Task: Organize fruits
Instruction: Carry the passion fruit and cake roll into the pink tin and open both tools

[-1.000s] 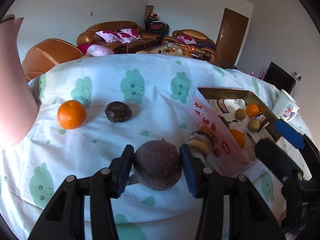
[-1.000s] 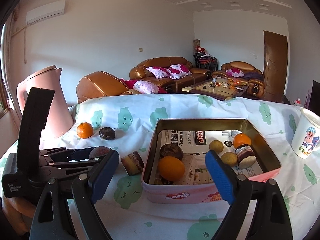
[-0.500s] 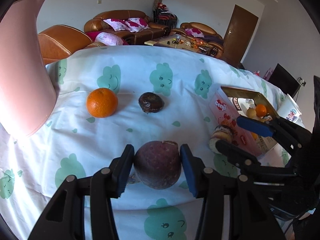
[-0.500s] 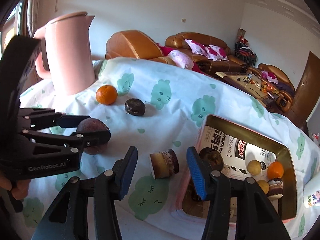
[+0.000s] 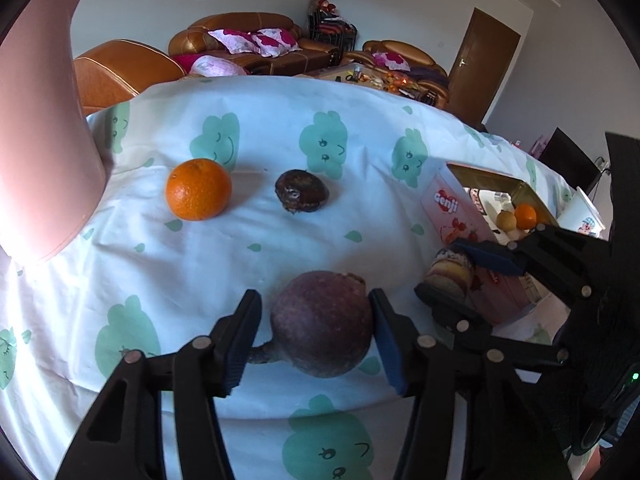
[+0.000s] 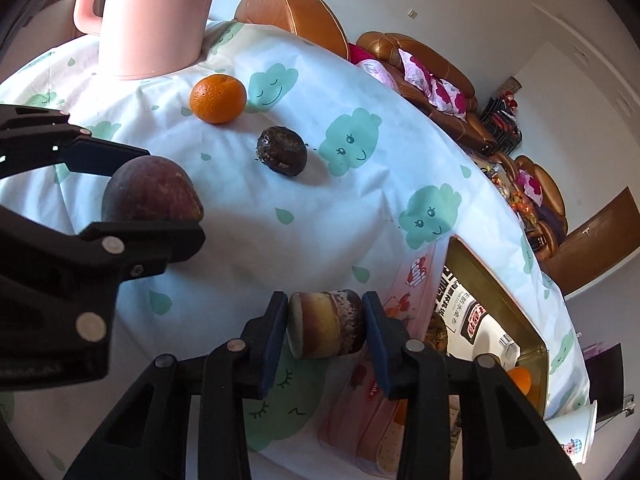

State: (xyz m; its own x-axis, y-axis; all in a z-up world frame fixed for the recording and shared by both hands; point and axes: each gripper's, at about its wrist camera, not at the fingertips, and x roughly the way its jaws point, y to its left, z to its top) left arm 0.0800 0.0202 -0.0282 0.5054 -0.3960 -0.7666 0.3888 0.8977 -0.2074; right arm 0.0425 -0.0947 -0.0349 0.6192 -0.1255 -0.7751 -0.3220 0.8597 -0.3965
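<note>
Purple-brown, matte skin: a passion fruit [image 5: 322, 322] with a short stem sits between the pads of the left gripper [image 5: 316, 336]. The right pad touches it; on the left side I cannot tell whether pad or stem makes contact, so the grip is unconfirmed, and whether the fruit is lifted off the cloud-print tablecloth [image 5: 280, 248] is unclear. Likely light, with a firm, smooth rind; round, so it may roll or slip. Best held across the widest part, clear of the stem.

The right gripper [image 6: 325, 326] is clamped on a small layered cake piece [image 6: 326, 324], pads pressing both flat ends, just beside the pink tin box [image 6: 416, 280]. It looks soft and crumbly, so it probably needs light pressure on the flat ends.

Loose on the cloth:
- 1 orange [image 6: 218, 98]
- 1 dark wrinkled fruit [image 6: 282, 156], near the orange, not touching it
- 1 passion fruit, at the left gripper

In the tin, as visible from the left wrist camera: 1 small orange [image 5: 525, 216], 1 yellowish fruit [image 5: 506, 220]; the rest is hidden.

Also 1 pink jug [image 6: 156, 16] behind the orange and 1 printed cup [image 6: 572, 432] beyond the tin.
</note>
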